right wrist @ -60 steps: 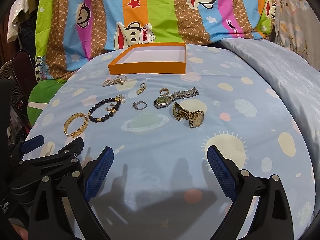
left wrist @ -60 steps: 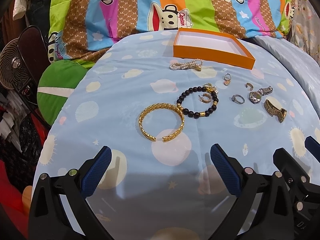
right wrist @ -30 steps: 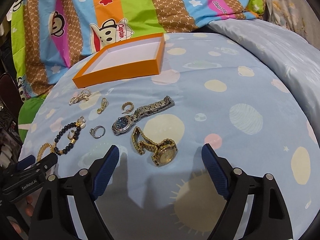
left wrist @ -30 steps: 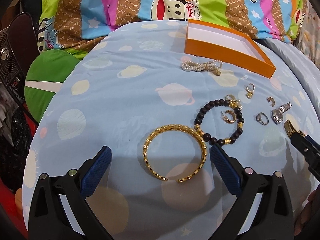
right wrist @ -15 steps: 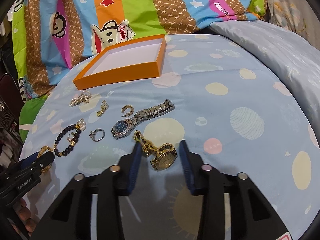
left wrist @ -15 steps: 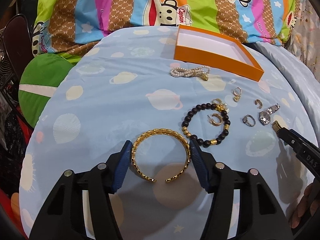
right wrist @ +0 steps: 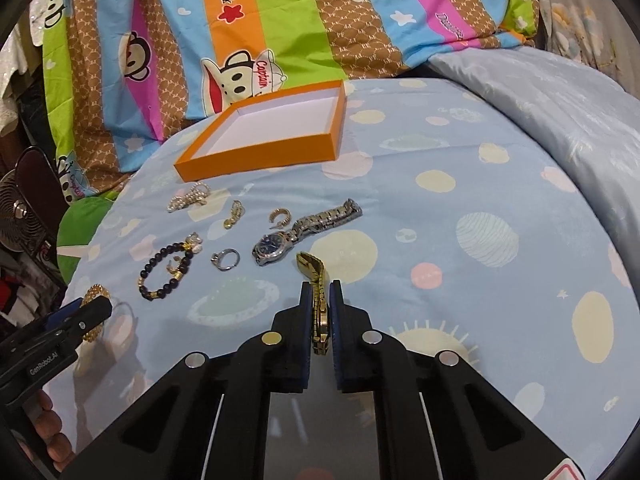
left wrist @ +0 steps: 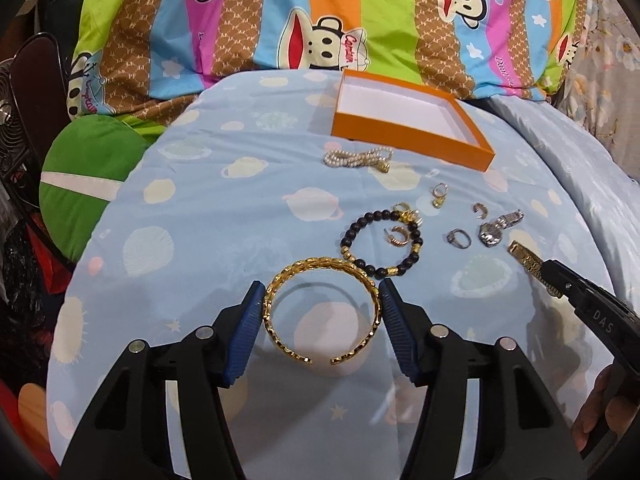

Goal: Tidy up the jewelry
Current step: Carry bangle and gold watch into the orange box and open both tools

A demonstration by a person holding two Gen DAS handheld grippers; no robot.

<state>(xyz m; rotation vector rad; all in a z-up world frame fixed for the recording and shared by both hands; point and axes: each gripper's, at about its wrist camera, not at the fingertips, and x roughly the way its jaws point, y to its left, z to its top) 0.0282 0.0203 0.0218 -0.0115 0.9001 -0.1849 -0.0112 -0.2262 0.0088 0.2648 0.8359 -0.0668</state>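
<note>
Bedding of pale blue, printed with planets and suns (right wrist: 500,184), serves as the work surface; a striped cartoon-monkey quilt (left wrist: 320,32) is banked up behind it.

Item: orange tray (left wrist: 472,148), white-lined, at the far side, nothing in it yet.

Item: gold bangle (left wrist: 320,276), an open cuff, pinched across its width by the left gripper (left wrist: 321,332), whose blue pads sit against both sides; a shadow beneath suggests that it is just clear of the cloth.

Item: gold watch (right wrist: 316,280), held by its band in the right gripper (right wrist: 320,320). Those jaws have just been closing and now stand almost together on the links, with one end of the band poking out ahead.

Items loose on the cloth: silver watch (right wrist: 296,232), silver ring (right wrist: 226,259), black bead bracelet (left wrist: 380,240) with a small hoop lying inside it, two more gold earrings (right wrist: 256,216), and a pearl strand (left wrist: 356,158) just before the tray.

Risks, as judged from here: the cuff is springy and gapped at the near side, so it may twist or squirt out of the pads on the way over. The watch hangs by thin, slippery links; its heavy case could swing and slide free. Both carry routes pass over the small pieces, and a drop would scatter them.
</note>
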